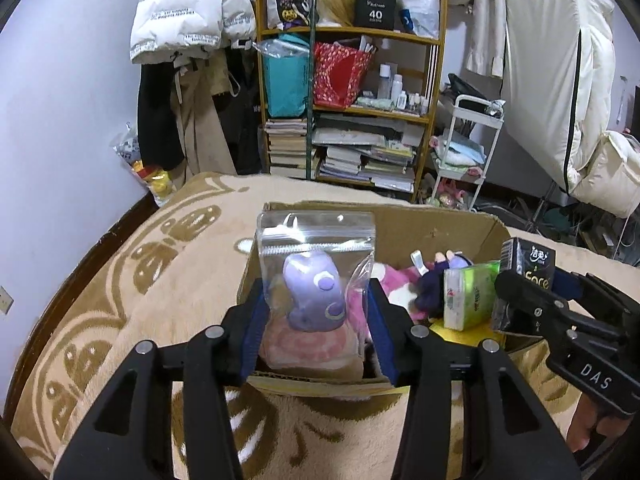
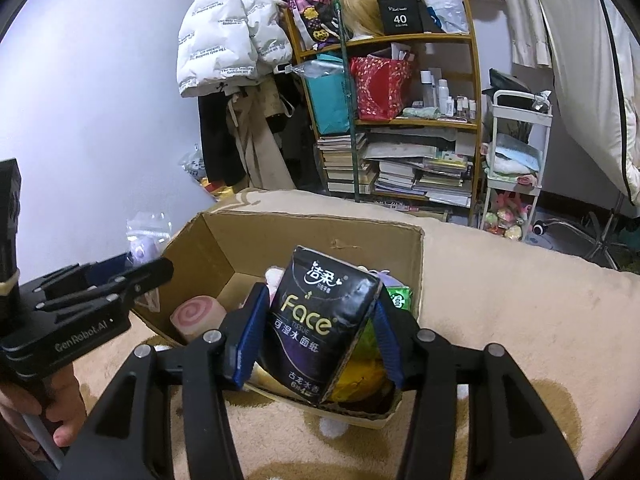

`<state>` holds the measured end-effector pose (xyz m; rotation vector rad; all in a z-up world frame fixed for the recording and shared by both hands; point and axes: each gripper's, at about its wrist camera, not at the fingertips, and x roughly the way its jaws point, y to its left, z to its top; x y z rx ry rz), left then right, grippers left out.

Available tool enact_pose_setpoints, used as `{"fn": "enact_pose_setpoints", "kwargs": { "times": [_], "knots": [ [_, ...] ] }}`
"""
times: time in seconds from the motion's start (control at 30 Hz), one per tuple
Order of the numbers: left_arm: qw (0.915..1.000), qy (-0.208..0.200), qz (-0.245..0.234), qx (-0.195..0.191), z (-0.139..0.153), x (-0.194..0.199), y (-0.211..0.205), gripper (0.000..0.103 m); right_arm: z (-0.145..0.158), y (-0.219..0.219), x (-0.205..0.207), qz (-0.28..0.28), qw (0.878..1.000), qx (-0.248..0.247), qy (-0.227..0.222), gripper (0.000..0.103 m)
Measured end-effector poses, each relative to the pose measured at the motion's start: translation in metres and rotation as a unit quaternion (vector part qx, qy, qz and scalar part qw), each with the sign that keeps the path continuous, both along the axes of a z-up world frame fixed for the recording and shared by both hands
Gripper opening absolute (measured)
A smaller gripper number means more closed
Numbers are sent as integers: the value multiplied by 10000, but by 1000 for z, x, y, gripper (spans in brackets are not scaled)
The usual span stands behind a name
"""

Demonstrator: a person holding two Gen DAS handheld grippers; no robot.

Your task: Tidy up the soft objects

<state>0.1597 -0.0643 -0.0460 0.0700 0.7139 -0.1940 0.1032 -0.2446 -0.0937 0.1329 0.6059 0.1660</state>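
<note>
Cardboard box on patterned blanket, holding pink swirl cushion, pink plush, green tissue pack, left gripper apparently clamping clear zip bag with purple plush toy, right gripper pinching black tissue pack labelled "Face" over box.

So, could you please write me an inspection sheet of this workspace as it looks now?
Surface: beige patterned blanket, carrying an open cardboard box.
Job's things: clear zip bag with purple plush; black tissue pack; pink swirl roll, green tissue pack and a doll in the box.
Clutter: nothing seen on the blanket.
Grippers: left gripper around the bag; right gripper around the black pack; both over the box.
Cables: nothing seen.
Surroundings: crowded bookshelf, hanging coats, white trolley.
</note>
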Motion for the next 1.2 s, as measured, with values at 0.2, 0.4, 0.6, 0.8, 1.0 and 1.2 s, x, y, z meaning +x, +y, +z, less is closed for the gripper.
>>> {"fn": "enact_pose_setpoints", "kwargs": {
  "times": [0.2, 0.4, 0.6, 0.8, 1.0, 1.2],
  "knots": [
    [9999, -67, 82, 94, 0, -3, 1, 60, 0, -2, 0, -36, 9999, 84, 43, 57],
    [9998, -10, 116, 148, 0, -7, 5, 75, 1, -5, -2, -53, 9998, 185, 42, 75],
    [9996, -82, 199, 176, 6, -18, 13, 84, 2, -10, -6, -79, 9994, 326, 86, 81],
    [9990, -219, 300, 230, 12, -33, 22, 89, 12, -14, -17, -88, 9991, 420, -44, 89],
    [9981, -451, 317, 257, 23, -53, 27, 94, 23, -19, -32, -144, 9989, 434, -105, 92],
    [9977, -570, 248, 253, 33, -72, 29, 98, 37, -27, -55, -305, 9981, 478, -260, 100]
  ]
}}
